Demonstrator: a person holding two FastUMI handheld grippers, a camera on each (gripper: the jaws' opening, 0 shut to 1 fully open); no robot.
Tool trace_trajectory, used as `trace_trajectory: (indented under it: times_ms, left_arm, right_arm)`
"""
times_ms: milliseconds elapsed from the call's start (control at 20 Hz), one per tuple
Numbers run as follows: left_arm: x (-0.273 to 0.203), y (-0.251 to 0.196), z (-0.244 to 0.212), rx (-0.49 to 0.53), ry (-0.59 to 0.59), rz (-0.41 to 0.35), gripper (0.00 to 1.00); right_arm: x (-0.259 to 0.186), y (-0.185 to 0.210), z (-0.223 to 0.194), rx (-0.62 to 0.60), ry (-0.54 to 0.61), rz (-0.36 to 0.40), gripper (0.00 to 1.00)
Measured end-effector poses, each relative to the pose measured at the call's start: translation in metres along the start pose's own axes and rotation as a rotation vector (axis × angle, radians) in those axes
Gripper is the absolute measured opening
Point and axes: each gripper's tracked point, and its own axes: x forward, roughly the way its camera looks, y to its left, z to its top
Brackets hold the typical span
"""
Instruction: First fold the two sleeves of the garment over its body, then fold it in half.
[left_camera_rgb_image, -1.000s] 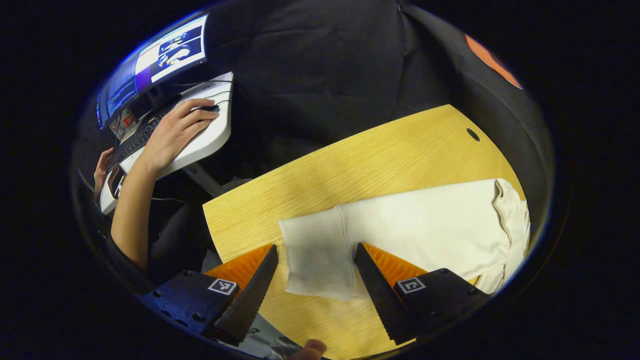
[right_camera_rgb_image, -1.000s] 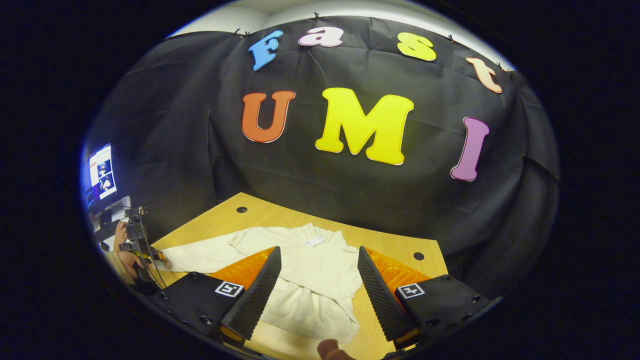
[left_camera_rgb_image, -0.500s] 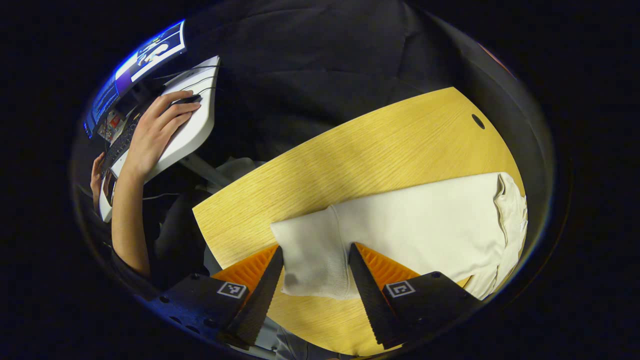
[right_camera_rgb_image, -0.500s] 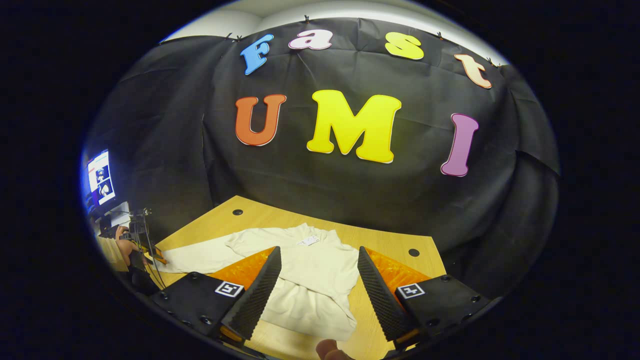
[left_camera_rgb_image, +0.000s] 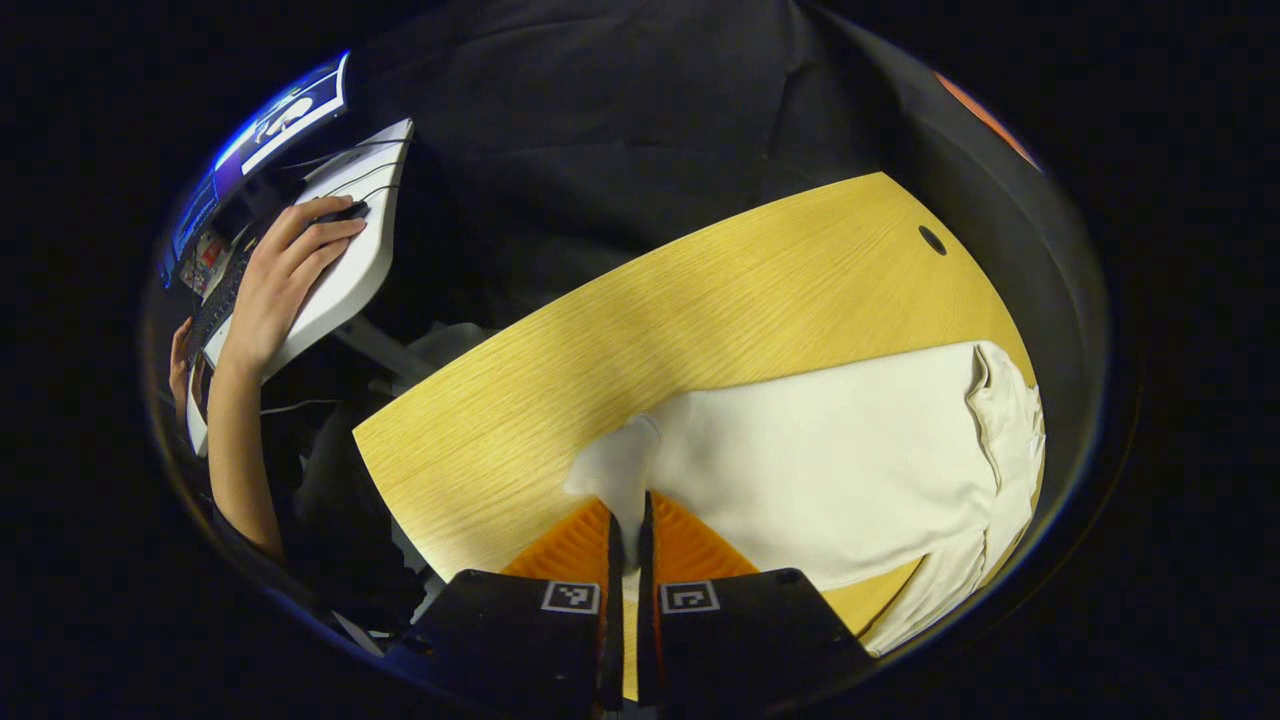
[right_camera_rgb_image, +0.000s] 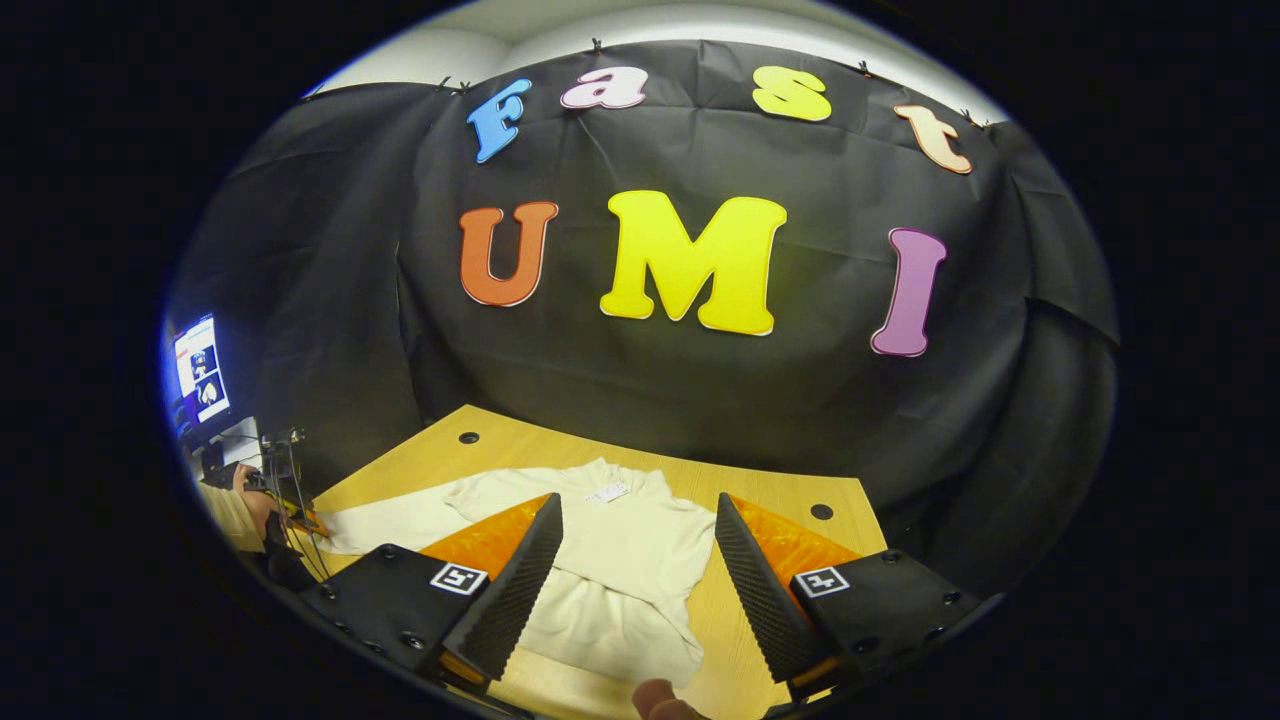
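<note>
Half a second ago apart, the left gripper (left_camera_rgb_image: 627, 535) now pinches the sleeve cuff (left_camera_rgb_image: 620, 470), puckering it. Right gripper (right_camera_rgb_image: 637, 560) hovers spread above the cream garment (right_camera_rgb_image: 620, 560) on the table (left_camera_rgb_image: 700, 300). Soft, light knit; cuffs grip best.

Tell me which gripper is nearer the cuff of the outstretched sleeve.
Left. The left gripper is shut on the sleeve cuff; the right gripper hangs open above the garment's body, away from that cuff.

left view close, right view farther, both facing table (left_camera_rgb_image: 760, 290)
</note>
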Motion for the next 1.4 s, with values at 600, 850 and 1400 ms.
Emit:
trace_trajectory:
  times_ms: [600, 850, 1400]
  left_arm:
    - [-0.084, -0.063, 0.05, 0.13, -0.141, -0.056, 0.04]
    - [-0.124, -0.144, 0.071, 0.245, -0.204, -0.129, 0.04]
    - [-0.169, -0.395, 0.016, 0.559, -0.24, -0.32, 0.0]
  right_arm:
    - [-0.005, -0.026, 0.013, 0.044, -0.071, 0.003, 0.95]
    - [-0.029, -0.061, 0.046, 0.042, -0.214, -0.08, 0.95]
    - [-0.062, -0.121, 0.036, 0.032, -0.244, -0.176, 0.95]
